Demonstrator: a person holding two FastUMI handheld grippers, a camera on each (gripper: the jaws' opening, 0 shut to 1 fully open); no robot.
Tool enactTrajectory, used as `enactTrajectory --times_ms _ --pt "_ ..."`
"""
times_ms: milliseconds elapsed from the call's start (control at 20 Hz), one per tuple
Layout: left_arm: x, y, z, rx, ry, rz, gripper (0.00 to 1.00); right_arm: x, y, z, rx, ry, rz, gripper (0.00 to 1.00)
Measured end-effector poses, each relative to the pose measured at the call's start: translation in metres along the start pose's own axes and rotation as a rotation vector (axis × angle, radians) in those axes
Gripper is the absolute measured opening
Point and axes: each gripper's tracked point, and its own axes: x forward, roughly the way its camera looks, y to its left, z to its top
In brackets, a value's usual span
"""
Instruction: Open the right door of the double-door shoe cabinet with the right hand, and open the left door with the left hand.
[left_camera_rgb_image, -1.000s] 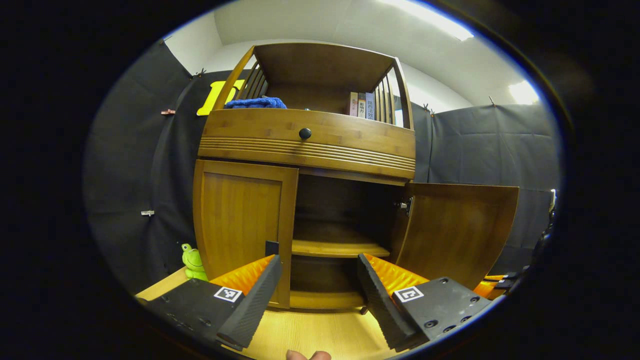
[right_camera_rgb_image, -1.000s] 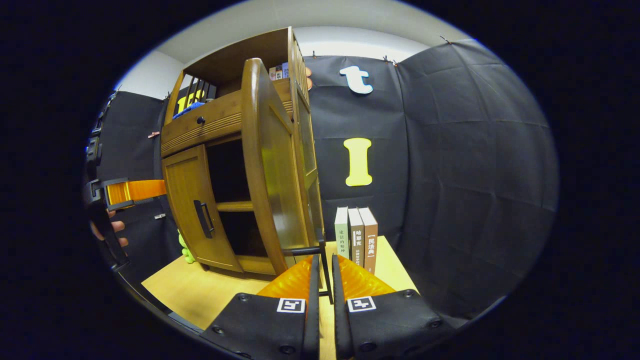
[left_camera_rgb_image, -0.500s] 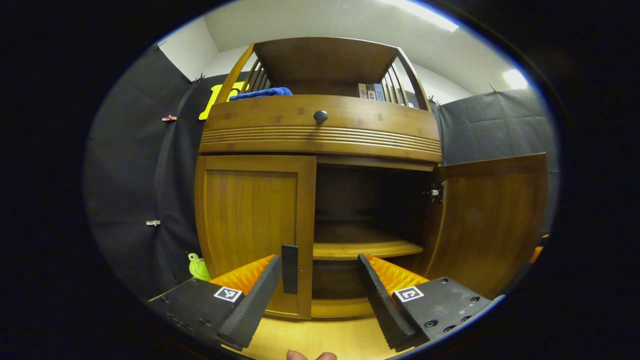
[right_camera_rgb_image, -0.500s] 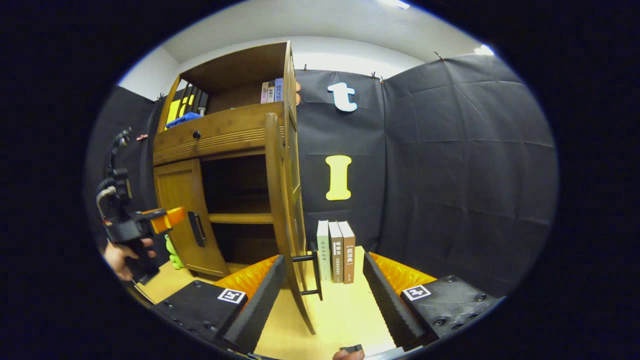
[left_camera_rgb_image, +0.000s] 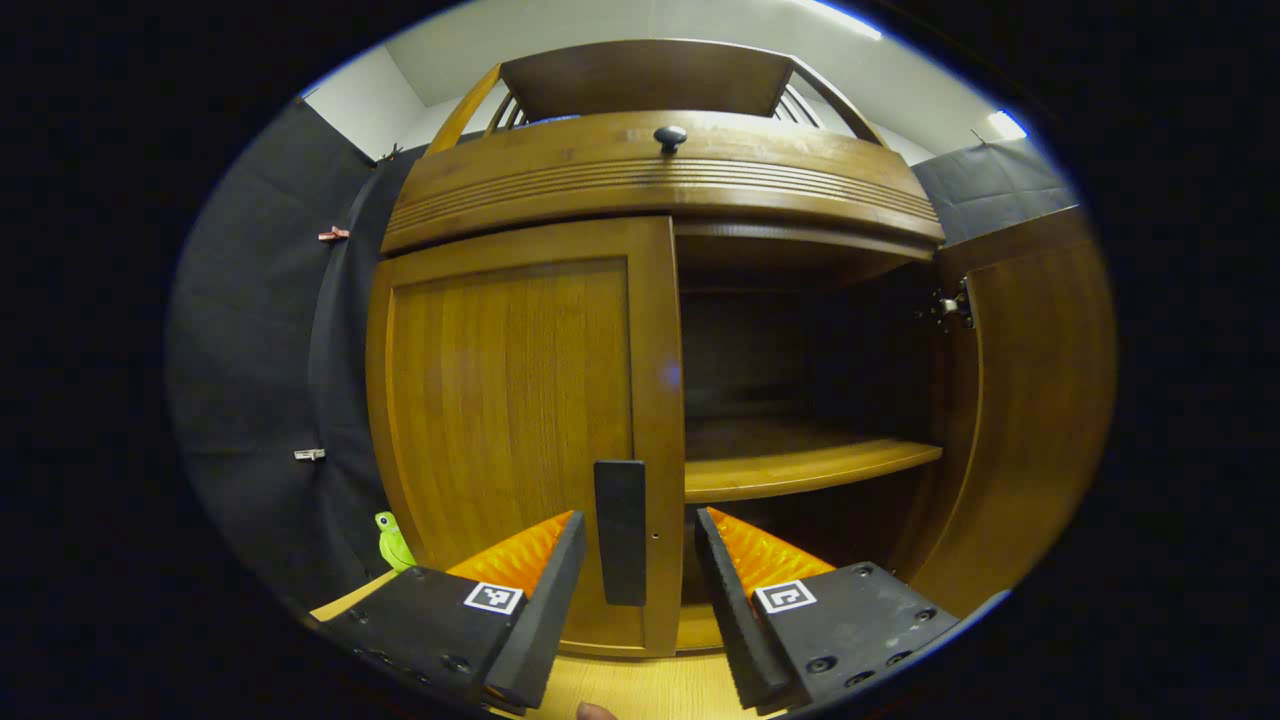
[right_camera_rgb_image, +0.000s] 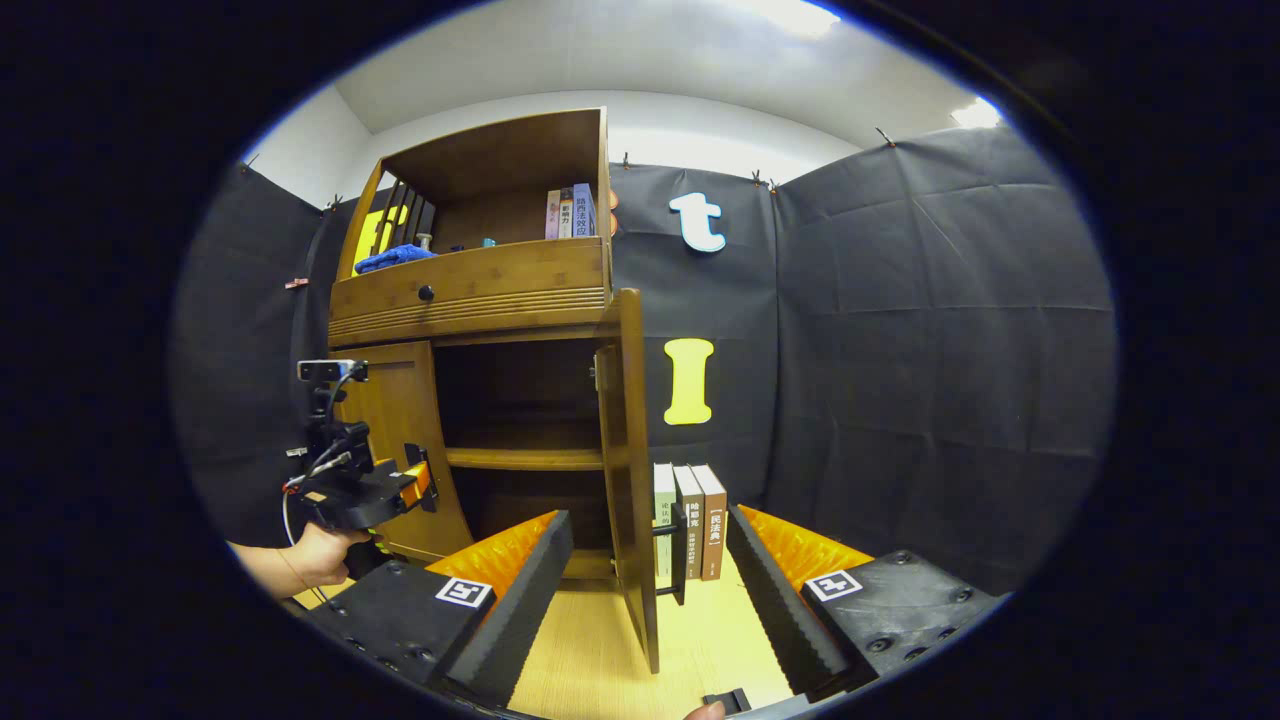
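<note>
While unreadable, books (right_camera_rgb_image: 690, 520) beside cabinet (right_camera_rgb_image: 480, 290).

One shoe cabinet (right_camera_rgb_image: 470, 290) was counted, with two doors: a right door (right_camera_rgb_image: 630, 470) swung open and a left door (left_camera_rgb_image: 510, 420) closed, and one drawer knob (left_camera_rgb_image: 669, 135) above them. Three books (right_camera_rgb_image: 690, 520) were counted standing on the counter (right_camera_rgb_image: 600, 650) beside the cabinet, and three more books (right_camera_rgb_image: 567, 210) on its top shelf. One blue cloth (right_camera_rgb_image: 393, 258), one green frog toy (left_camera_rgb_image: 392, 540) and two hand-held grippers, the left hand-held gripper (left_camera_rgb_image: 628, 590) and the right hand-held gripper (right_camera_rgb_image: 650, 590), were also counted.
</note>
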Motion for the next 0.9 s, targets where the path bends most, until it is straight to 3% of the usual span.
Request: enactTrajectory --times_ms 100,150,350,400,650,900 --pt "0.015 0.005 -0.007 -0.007 0.011 0.009 0.62 -0.002 0.003 -0.002 -0.015 0.01 -0.011 0.92" --pt "0.021 0.006 -0.009 -0.004 0.017 0.009 0.58 -0.003 0.004 -0.003 -0.024 0.012 -0.017 0.98" --pt "0.039 0.006 -0.022 -0.014 0.052 0.005 0.42 -0.004 0.005 -0.003 -0.031 0.014 -0.041 0.98" --pt "0.041 0.006 -0.022 -0.02 0.053 0.006 0.39 -0.005 0.005 -0.004 -0.031 0.015 -0.047 0.93" --pt "0.045 0.006 -0.021 -0.022 0.07 0.004 0.37 -0.013 0.013 -0.001 -0.037 0.015 -0.056 1.0" --pt "0.037 0.007 -0.023 -0.028 0.105 -0.045 0.35 -0.027 0.023 0.001 -0.044 0.008 -0.061 0.98"
